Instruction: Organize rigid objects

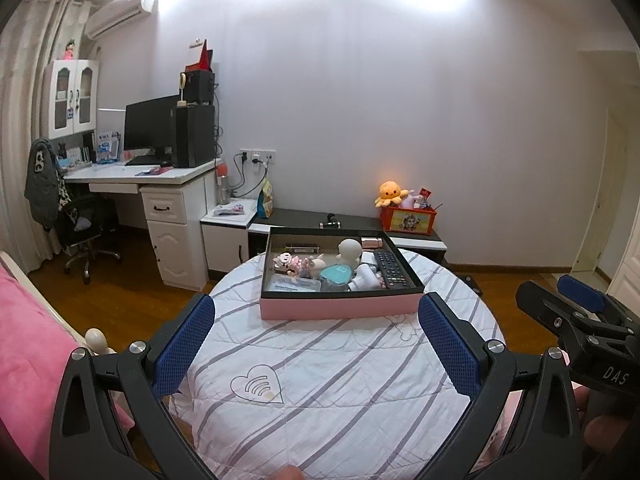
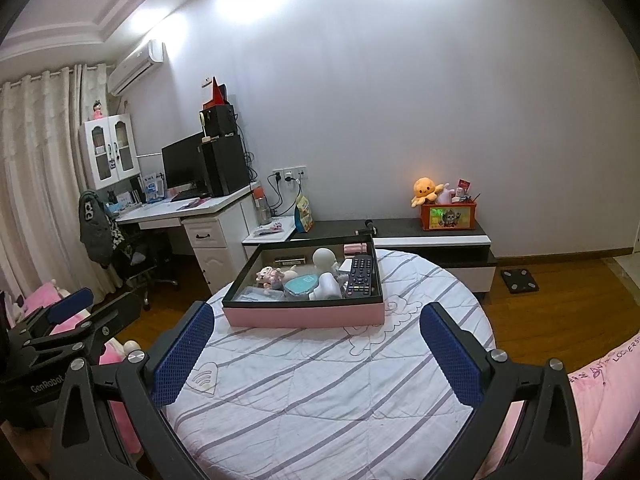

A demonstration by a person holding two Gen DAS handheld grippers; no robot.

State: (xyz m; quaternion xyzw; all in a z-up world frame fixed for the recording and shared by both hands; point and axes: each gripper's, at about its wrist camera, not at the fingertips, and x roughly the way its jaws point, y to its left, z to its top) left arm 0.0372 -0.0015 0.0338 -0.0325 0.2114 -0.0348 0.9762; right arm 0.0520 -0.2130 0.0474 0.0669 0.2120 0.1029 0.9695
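Hovering above the striped bedspread [image 1: 320,380], the left gripper [image 1: 316,344] has its fingers spread wide, holding nothing. Ahead, the pink box [image 1: 340,307] holds a remote [image 1: 391,269] among toys. The right gripper [image 2: 316,348] likewise gapes empty.

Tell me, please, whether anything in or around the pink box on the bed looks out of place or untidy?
The pink box sits level on the striped bedcover, but its contents are jumbled: the teal case, white figure and small pink toy overlap in a heap. Only the remote lies neatly along the right wall. Nothing spilled or damaged.
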